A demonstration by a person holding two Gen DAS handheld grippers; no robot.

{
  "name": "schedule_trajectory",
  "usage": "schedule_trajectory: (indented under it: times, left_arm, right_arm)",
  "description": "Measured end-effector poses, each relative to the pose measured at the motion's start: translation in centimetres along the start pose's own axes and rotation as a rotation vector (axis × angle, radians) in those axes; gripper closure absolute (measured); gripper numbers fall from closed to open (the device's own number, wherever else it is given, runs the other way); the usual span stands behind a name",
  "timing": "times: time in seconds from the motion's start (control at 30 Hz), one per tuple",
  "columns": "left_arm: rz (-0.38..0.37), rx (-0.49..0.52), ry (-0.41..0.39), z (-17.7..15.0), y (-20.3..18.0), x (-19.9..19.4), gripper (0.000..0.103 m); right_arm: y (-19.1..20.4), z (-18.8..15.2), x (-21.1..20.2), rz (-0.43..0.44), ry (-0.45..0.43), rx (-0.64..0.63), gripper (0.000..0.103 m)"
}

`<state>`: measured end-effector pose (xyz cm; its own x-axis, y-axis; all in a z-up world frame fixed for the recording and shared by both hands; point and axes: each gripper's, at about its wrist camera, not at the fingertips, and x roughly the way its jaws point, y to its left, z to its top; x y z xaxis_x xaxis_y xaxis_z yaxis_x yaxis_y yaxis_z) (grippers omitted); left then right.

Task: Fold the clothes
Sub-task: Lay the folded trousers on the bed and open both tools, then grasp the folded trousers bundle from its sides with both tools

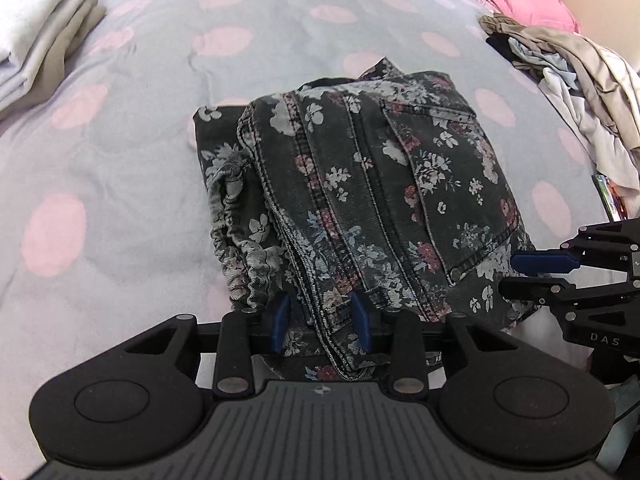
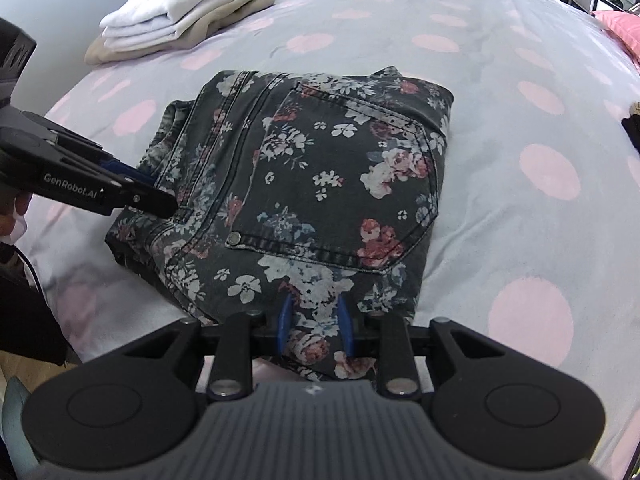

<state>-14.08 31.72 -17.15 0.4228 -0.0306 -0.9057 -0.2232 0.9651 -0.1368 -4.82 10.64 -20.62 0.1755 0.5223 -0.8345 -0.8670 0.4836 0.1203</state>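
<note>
Lying folded into a thick bundle mid-bed: dark floral jeans (image 1: pixel 360 184), back pocket up, on the lilac bedspread (image 1: pixel 120 168) with pink dots. Clamped on the jeans' near edge: left gripper (image 1: pixel 321 320), blue pads pinching the seamed layers. Just right of it on the same near edge: right gripper (image 2: pixel 315 326), likewise gripping the denim. Beyond the jeans to the left, well apart: folded pale clothes stack (image 2: pixel 188 8). Beyond to the right: unfolded clothes heap (image 1: pixel 568 92).
</note>
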Motion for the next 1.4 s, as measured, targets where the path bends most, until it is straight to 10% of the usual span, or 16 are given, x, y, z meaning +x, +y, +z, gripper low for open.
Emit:
schedule_trajectory:
  times: [0.4, 0.6, 0.93, 1.4]
  left_arm:
    - [0.047, -0.069, -0.224, 0.6, 1.4, -3.6, 0.040]
    - [0.049, -0.149, -0.197, 0.9, 3.1, -2.3, 0.040]
    - [0.030, -0.149, -0.256, 2.9, 3.2, -0.8, 0.044]
    - [0.050, -0.207, -0.170, 4.2, 5.0, 2.6, 0.043]
  right_arm:
    - [-2.0, 0.4, -2.7, -0.018, -0.143, 0.137, 0.060]
    - [-4.3, 1.2, -2.5, -0.075, -0.163, 0.220, 0.050]
    - [-6.5, 5.5, -0.8, -0.096, -0.224, 0.249, 0.088]
    - [-5.9, 7.5, 4.4, -0.119, -0.120, 0.169, 0.091]
